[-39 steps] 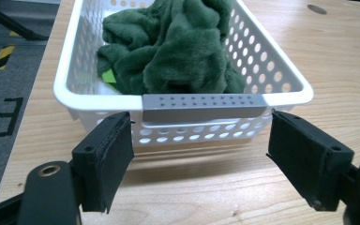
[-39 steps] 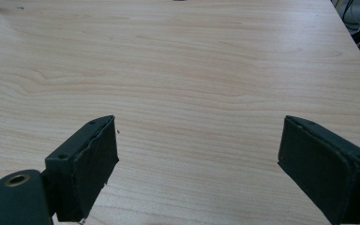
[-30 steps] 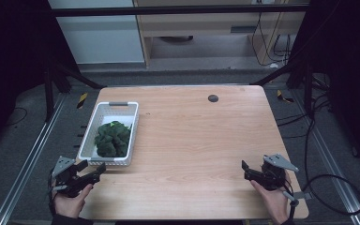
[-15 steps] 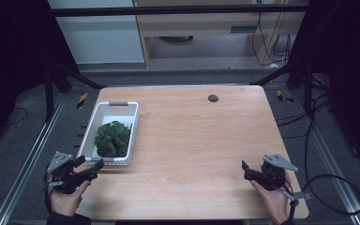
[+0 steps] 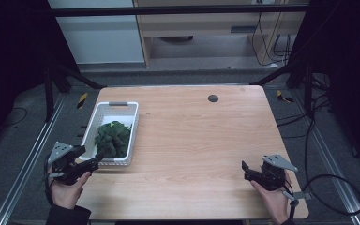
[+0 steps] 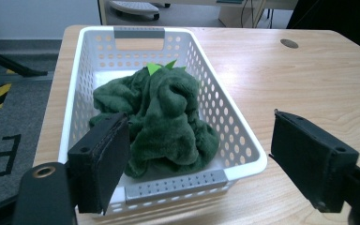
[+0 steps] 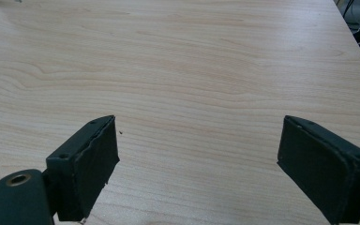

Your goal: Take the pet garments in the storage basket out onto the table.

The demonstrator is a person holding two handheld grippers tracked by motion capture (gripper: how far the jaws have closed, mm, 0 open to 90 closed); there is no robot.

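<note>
- Left gripper (image 6: 199, 164): jaws spread wide, empty, just short of the basket's (image 6: 243, 140) near end.
- Green cloth (image 6: 159, 122) lies bunched in the basket, ahead of the left jaws.
- Right gripper (image 7: 199, 164): jaws spread, bare table (image 7: 192, 70) between them.

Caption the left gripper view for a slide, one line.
Open left gripper facing a white perforated basket that holds a crumpled dark green cloth on a wooden table.

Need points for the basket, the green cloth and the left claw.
basket (image 6: 176, 182): left gripper view, grey near-end handle.
green cloth (image 6: 161, 117): left gripper view, middle of the heap.
left claw (image 5: 93, 161): high view, between the tips.
</note>
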